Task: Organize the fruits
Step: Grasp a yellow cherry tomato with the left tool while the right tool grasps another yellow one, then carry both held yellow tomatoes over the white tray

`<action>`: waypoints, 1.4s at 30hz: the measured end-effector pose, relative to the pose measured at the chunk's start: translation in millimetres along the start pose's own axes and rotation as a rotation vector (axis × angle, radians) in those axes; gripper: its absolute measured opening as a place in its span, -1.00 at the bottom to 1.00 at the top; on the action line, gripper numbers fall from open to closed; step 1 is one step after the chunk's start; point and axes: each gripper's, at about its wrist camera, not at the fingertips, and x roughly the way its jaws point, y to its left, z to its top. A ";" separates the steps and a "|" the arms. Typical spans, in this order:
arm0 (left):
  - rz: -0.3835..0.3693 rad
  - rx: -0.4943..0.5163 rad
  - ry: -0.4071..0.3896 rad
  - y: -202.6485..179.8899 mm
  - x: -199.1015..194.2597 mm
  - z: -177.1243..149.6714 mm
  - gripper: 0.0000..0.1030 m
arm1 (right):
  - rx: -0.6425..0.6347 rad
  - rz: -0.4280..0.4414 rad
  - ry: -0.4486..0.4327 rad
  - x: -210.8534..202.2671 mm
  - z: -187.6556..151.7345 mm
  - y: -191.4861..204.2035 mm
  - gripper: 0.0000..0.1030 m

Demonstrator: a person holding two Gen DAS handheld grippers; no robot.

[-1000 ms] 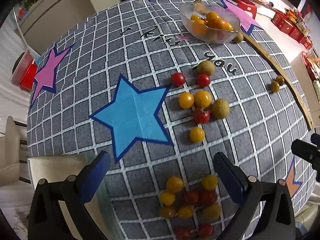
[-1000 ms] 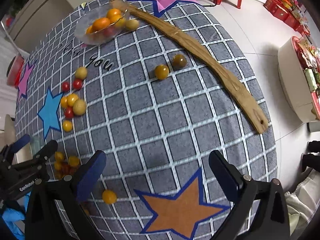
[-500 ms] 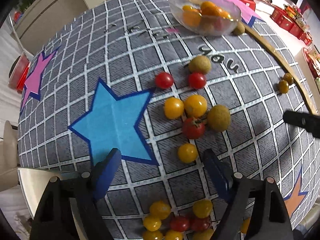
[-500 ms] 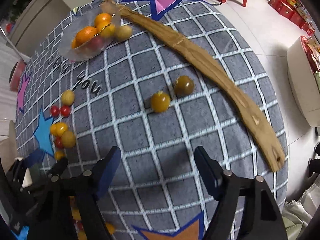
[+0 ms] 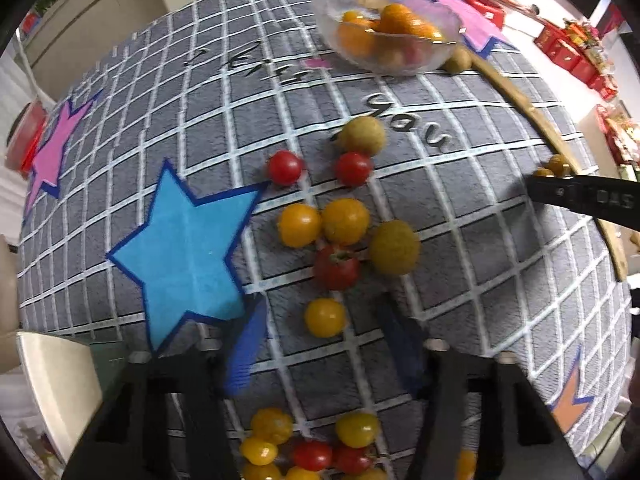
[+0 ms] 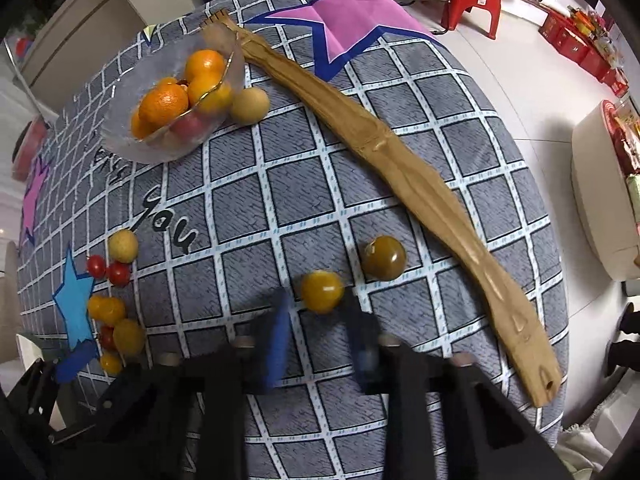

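Both claws are low over the bench (image 6: 460, 128) now, each lined up on its own fruit. The right claw (image 6: 316, 324) has its blue fingers spread apart on either side of an amber tomato (image 6: 322, 291), which sits just at the fingertips, not yet gripped. A darker olive-brown tomato (image 6: 384, 258) lies just beside it, with the long wooden stick (image 6: 392, 160) running diagonally behind. The left claw (image 5: 322, 338) is likewise open, straddling a small yellow tomato (image 5: 325, 317) at the near edge of a loose cluster; a red tomato (image 5: 336, 267) with its green calyx sits right behind.

These fruits look light, smooth-skinned and soft, so by judgement they want a gentle squeeze across the widest part; too much force could split the skin, too little and a round, glossy thing may roll out. Being nearly spherical, they have no real long axis. The amber one seems to have its stem end turned up toward the camera, though motion blur makes that uncertain.

The likely destination, a glass bowl (image 6: 132, 136) already holding oranges, stands at the far side of the cloth, well apart from both claws.
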 end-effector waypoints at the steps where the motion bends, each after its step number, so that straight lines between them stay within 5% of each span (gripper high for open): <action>1: -0.013 0.013 -0.004 -4.3 -2.3 -1.7 -0.63 | 0.002 0.004 0.001 2.5 5.3 4.4 -0.60; 12: -0.147 0.042 -0.030 -14.0 -37.0 -19.3 -0.63 | 0.035 0.130 0.019 -22.6 -39.4 0.7 -0.60; 23: -0.132 0.060 -0.039 43.4 -72.1 -58.3 -0.63 | 0.030 0.177 0.059 -43.2 -95.5 31.7 -0.60; 42: -0.101 0.098 -0.033 98.2 -106.8 -107.8 -0.63 | -0.057 0.130 0.076 -88.3 -152.5 95.5 -0.60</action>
